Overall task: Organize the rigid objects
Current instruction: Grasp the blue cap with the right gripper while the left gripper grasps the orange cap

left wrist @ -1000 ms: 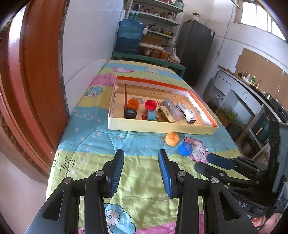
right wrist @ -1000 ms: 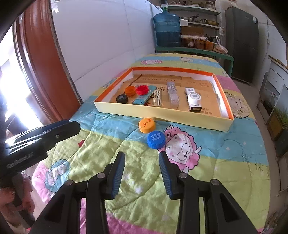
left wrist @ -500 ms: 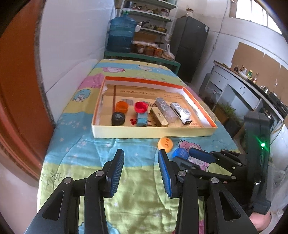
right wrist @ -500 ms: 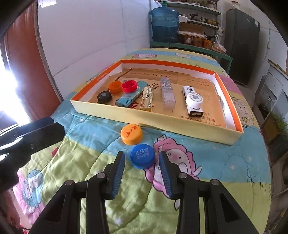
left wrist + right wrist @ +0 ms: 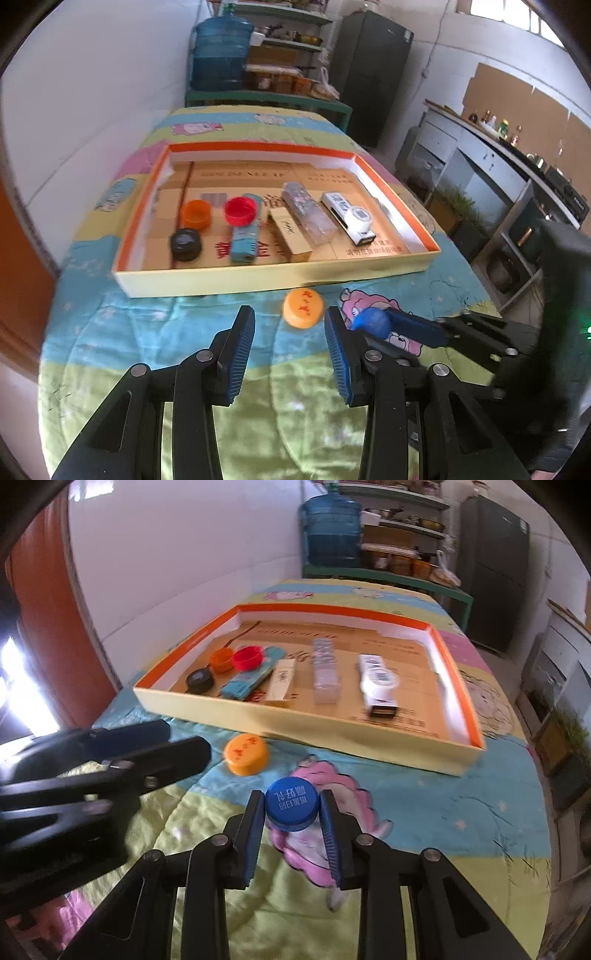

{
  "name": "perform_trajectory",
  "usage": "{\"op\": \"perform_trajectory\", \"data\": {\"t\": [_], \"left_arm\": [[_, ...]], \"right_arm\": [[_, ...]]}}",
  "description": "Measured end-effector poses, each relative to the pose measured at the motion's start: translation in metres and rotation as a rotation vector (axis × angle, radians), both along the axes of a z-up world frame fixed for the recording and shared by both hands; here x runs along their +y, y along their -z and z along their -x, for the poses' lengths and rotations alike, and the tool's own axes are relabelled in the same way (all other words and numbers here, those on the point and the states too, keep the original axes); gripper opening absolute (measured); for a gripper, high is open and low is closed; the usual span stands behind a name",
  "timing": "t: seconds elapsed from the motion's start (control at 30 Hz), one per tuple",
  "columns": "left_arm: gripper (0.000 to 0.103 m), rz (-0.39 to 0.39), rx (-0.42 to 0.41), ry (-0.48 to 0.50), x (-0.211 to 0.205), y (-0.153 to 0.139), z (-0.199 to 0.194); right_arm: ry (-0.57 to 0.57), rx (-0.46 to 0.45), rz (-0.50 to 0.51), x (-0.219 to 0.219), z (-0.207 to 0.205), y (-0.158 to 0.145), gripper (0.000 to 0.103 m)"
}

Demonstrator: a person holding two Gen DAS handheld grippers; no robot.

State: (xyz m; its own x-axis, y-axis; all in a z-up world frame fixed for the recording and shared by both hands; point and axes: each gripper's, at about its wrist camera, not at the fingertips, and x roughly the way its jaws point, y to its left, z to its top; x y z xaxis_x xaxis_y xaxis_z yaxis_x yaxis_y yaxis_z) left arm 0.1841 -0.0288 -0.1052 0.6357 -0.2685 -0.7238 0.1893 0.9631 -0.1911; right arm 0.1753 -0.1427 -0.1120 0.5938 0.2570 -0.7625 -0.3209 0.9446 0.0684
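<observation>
Blue cap (image 5: 291,804) between right fingers (image 5: 254,818), just closed onto it, orange cap (image 5: 303,307) just beyond the parted, empty left fingers (image 5: 242,341)

Open quilt lies between the left gripper (image 5: 290,325) and the tray's near wall (image 5: 258,282), blocked only by the orange cap (image 5: 303,307) just ahead to its right. The right gripper (image 5: 291,810), closed around the blue cap (image 5: 291,804), crowds the near right. Inside the tray, the far half is bare cardboard; caps and boxes fill its near half.
</observation>
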Motion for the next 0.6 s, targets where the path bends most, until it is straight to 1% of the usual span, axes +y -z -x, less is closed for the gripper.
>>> {"op": "perform_trajectory", "data": {"t": [0.27, 0.43, 0.53, 0.6], "left_arm": [[0.040, -0.040, 0.027, 0.021, -0.023, 0.016, -0.020], [0.040, -0.063, 0.036, 0.018, -0.027, 0.021, -0.026], [0.040, -0.067, 0.055, 0.014, -0.029, 0.027, -0.030], [0.040, -0.072, 0.046, 0.007, -0.030, 0.027, -0.030]], "right_arm": [[0.057, -0.004, -0.045, -0.029, 0.008, -0.007, 0.030], [0.075, -0.007, -0.064, -0.039, 0.010, -0.008, 0.030], [0.079, -0.005, -0.074, -0.042, 0.011, -0.008, 0.030], [0.080, -0.001, -0.078, -0.043, 0.011, -0.007, 0.030]]}}
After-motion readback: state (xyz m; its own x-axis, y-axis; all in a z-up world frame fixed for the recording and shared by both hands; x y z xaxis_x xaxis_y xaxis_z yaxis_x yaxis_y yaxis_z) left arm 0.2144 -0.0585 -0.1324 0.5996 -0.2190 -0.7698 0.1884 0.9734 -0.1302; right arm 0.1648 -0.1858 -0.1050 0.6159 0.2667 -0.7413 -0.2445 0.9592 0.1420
